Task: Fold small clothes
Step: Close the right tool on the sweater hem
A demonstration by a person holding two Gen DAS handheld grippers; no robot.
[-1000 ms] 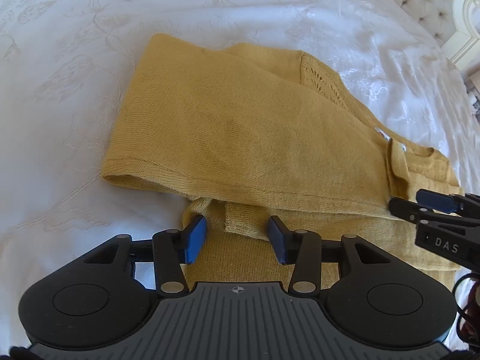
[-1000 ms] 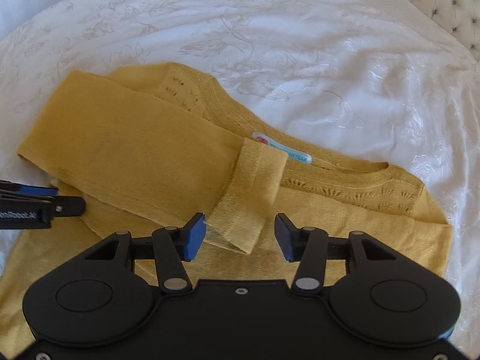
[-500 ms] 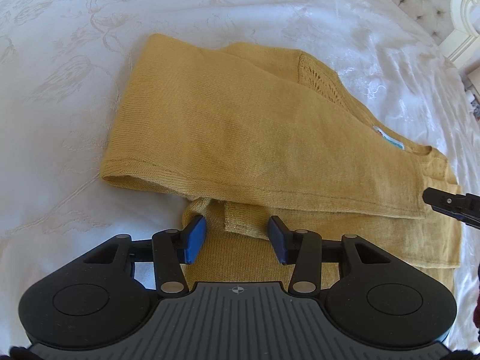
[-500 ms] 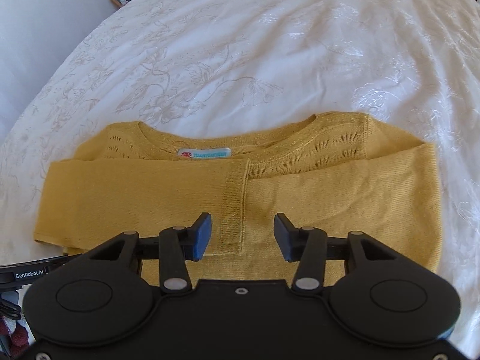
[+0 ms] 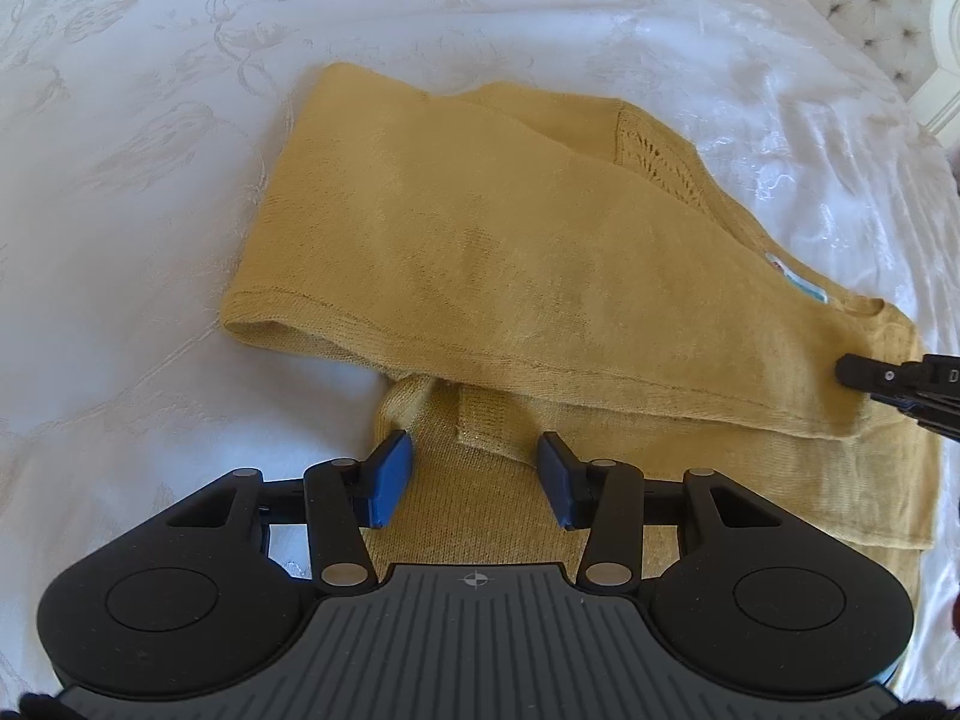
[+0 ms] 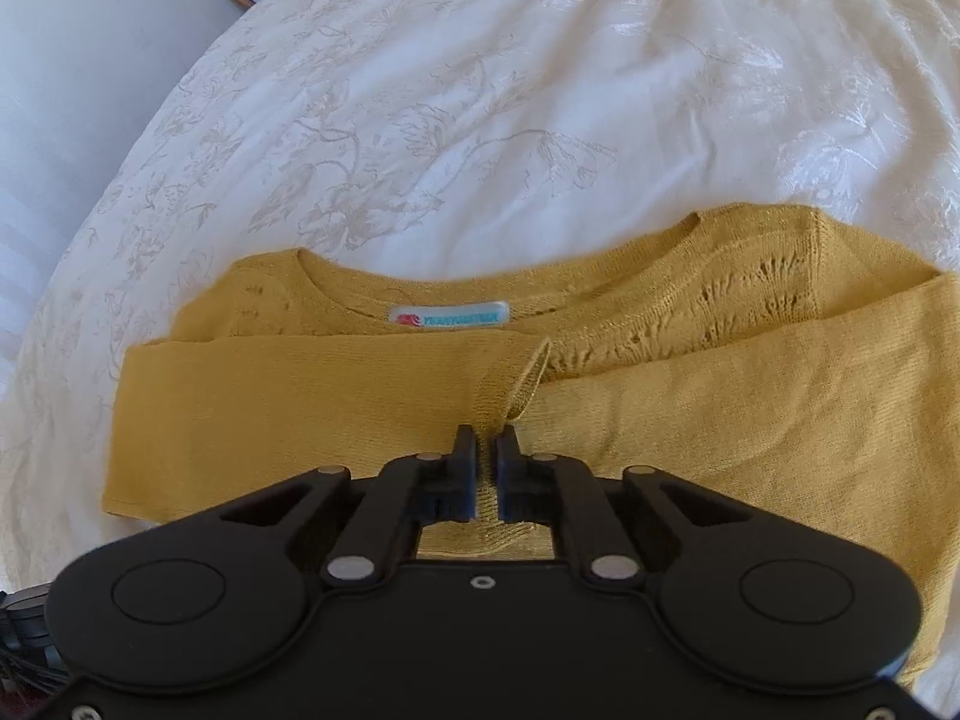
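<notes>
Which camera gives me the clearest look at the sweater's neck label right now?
The right wrist view: the neck label faces the camera whole, inside the sweater collar. The left wrist view shows only a sliver of it, at the far right beyond the folded sleeve.

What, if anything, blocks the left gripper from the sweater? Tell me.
Nothing visible. The left gripper is open right over the sweater, its hem between the fingers. Only the bedspread lies around it.
</notes>
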